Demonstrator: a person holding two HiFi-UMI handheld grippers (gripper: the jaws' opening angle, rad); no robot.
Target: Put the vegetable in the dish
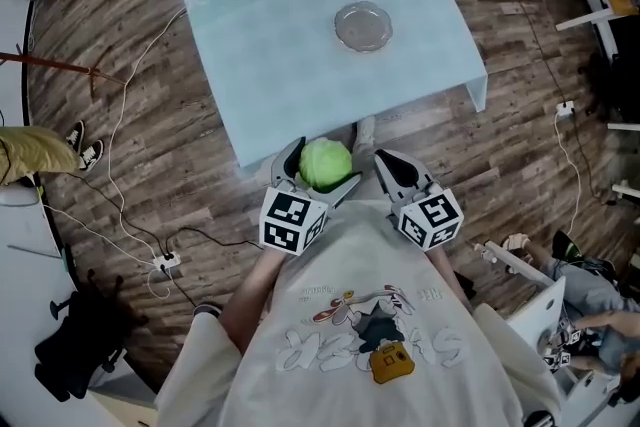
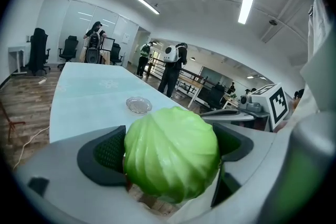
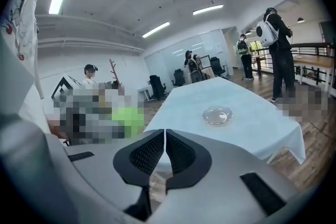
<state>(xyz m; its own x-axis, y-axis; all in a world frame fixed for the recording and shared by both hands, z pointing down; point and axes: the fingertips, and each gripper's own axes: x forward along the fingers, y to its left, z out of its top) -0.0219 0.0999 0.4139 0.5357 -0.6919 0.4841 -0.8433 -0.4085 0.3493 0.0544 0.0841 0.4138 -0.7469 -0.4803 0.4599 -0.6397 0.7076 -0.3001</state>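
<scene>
A round green cabbage [image 1: 324, 163] is clamped in my left gripper [image 1: 314, 169], held close to the person's chest, short of the table's near edge. In the left gripper view the cabbage [image 2: 171, 151] fills the gap between both dark pads, which press its sides. A small clear glass dish [image 1: 363, 25] sits on the pale blue tablecloth [image 1: 270, 45], far ahead of both grippers; the same dish [image 2: 139, 105] [image 3: 217, 115] shows in both gripper views. My right gripper [image 1: 384, 165] hovers beside the left one, shut, with nothing between its pads [image 3: 148, 151].
The table [image 1: 430, 35] has a near corner overhanging at the right. Cables and a power strip [image 1: 165, 261] lie on the wooden floor at the left. Several people [image 2: 171, 68] stand beyond the table's far end, with office chairs [image 2: 37, 50] at the left.
</scene>
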